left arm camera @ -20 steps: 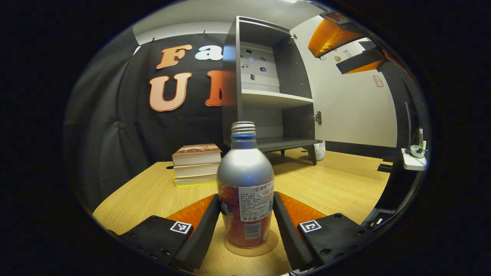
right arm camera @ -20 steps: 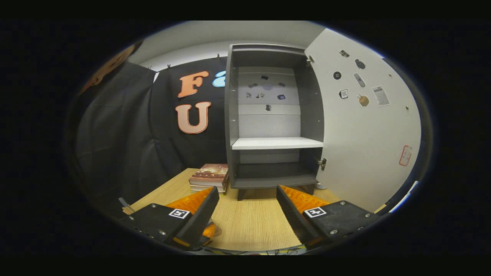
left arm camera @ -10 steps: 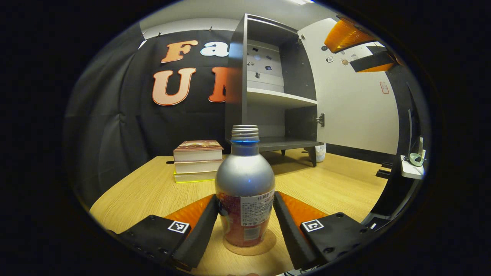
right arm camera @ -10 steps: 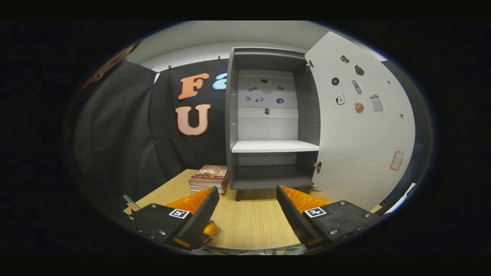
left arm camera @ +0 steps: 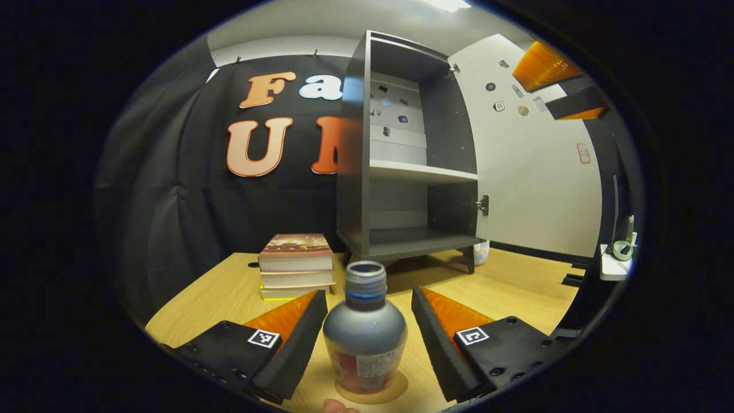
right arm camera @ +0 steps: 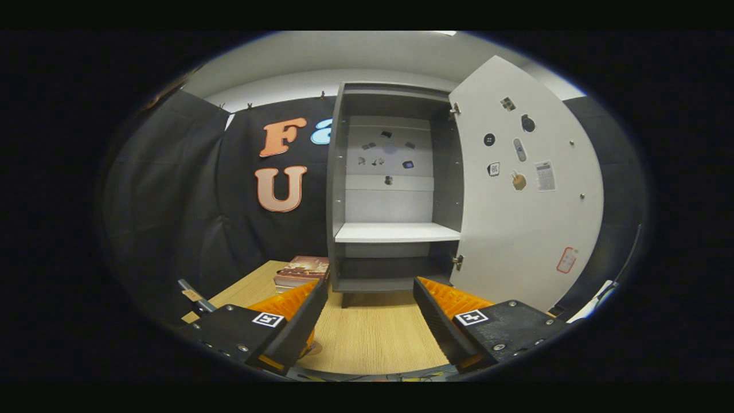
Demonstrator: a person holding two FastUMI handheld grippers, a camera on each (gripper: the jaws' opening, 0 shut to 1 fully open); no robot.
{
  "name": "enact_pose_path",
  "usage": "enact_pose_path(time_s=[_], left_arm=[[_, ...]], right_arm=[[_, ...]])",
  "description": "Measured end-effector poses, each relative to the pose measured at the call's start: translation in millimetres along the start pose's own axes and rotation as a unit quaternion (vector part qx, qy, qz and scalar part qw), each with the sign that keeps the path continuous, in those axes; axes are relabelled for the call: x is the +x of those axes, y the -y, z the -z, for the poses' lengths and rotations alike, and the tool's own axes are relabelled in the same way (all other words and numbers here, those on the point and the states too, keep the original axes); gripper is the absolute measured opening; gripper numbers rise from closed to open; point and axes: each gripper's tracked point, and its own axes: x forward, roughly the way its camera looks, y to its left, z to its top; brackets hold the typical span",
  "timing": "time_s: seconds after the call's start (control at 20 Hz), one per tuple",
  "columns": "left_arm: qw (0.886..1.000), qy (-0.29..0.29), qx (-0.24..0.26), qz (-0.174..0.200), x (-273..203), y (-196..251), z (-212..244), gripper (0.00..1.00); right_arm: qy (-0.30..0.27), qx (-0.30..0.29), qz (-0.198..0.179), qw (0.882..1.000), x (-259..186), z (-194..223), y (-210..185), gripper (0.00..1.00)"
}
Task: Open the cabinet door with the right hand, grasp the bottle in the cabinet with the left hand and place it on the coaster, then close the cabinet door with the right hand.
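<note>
**Bottle on coaster, door open**

While the bottle (left arm camera: 364, 330) stands upright on the coaster (left arm camera: 395, 391), I see my left gripper (left arm camera: 367, 321) spread wide around it, fingers clear of its sides. My right gripper (right arm camera: 370, 310) is also open, holding nothing, facing the cabinet (right arm camera: 390, 189), whose door (right arm camera: 527, 206) stands swung open.

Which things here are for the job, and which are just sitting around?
For the job:
bottle
coaster
cabinet
cabinet door
left gripper
right gripper

Just sitting around:
stack of books
roll of tape on a small shelf
</note>
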Motion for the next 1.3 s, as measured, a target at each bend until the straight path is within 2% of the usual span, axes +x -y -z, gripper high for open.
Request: enact_pose_path(time_s=[0.3,0.45,0.7,0.85,1.05,1.3], left_arm=[[1.000,0.015,-0.002,-0.003,-0.2,0.4,-58.7,0.96],[1.000,0.009,0.000,-0.019,-6.7,1.2,-79.4,0.96],[0.999,-0.004,-0.021,-0.046,-15.3,11.5,-114.1,0.96],[0.998,-0.004,-0.029,-0.063,-15.5,23.2,-139.2,0.95],[0.997,0.006,-0.028,-0.066,-12.0,48.2,-174.1,0.95],[0.997,0.013,-0.024,-0.066,-11.9,63.1,-208.4,0.95]], right_arm=[[0.020,0.001,0.019,1.000,-15.7,-28.1,27.5,0.93],[0.036,0.012,0.000,0.999,-22.8,-44.0,39.7,0.93],[0.054,0.040,-0.006,0.998,-38.6,-72.4,92.0,0.93],[0.050,0.036,-0.020,0.998,-55.3,-75.1,117.9,0.93],[0.057,0.003,-0.008,0.998,-66.0,-75.5,155.5,0.94],[0.077,0.002,0.018,0.997,-73.1,-85.3,189.7,0.93]])
